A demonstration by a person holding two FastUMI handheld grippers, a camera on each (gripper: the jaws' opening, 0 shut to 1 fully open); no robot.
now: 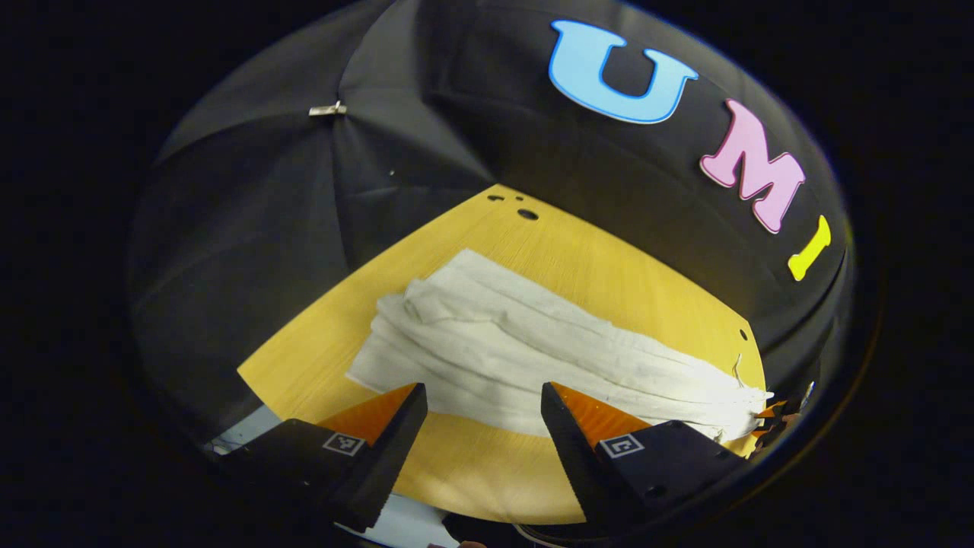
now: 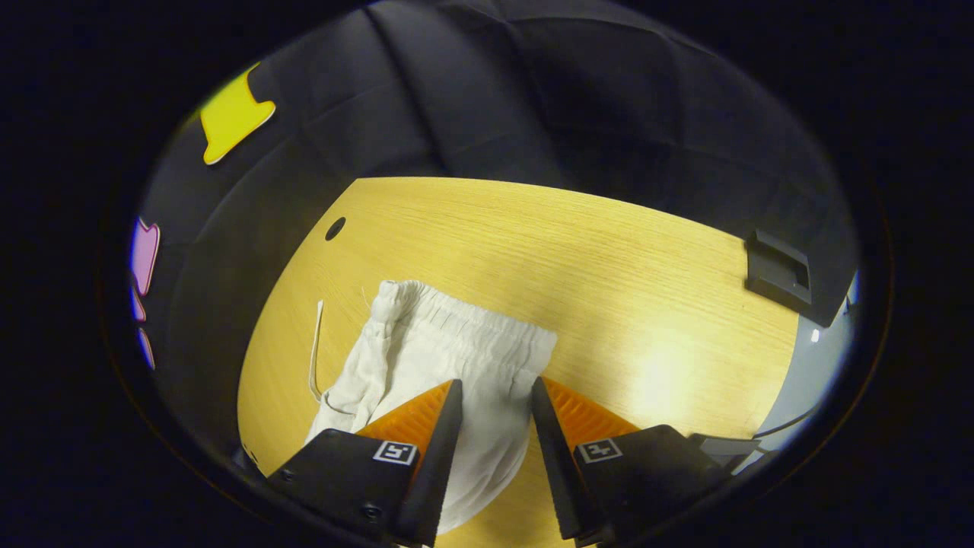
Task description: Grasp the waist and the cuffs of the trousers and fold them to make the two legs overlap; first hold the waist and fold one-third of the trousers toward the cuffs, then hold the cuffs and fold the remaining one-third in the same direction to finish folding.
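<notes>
Black cloth hangs behind a yellow wood-grain surface [image 2: 609,251] with a few dark round holes near its far edge.

Trousers [image 1: 517,350]: off-white, wrinkled, lying flat on the surface as a long band. In the left gripper view they run from the far left toward the near right, with the legs stacked one over the other in soft ridges. Their right end reaches the surface edge, where a small part of another gripper [image 1: 776,417] shows; I cannot tell whether it holds the cloth.

Left gripper [image 1: 481,407]: my jaws are spread wide with nothing between them. They hang over the near long edge of the trousers, with bare surface showing below the gap. I cannot tell whether the tips touch the cloth.

Right gripper [image 2: 494,399]: my jaws are parted, less widely than the left pair. White cloth lies in the gap and under both tips. The fingers are not pressing on it from what shows.

Waist [image 2: 472,323]: in the right gripper view the gathered elastic band lies just beyond my jaws and runs across the view. A thin drawstring [image 2: 316,350] trails on the surface to its left.

A dark rectangular fitting [image 2: 778,268] sits at the far right corner of the surface.
</notes>
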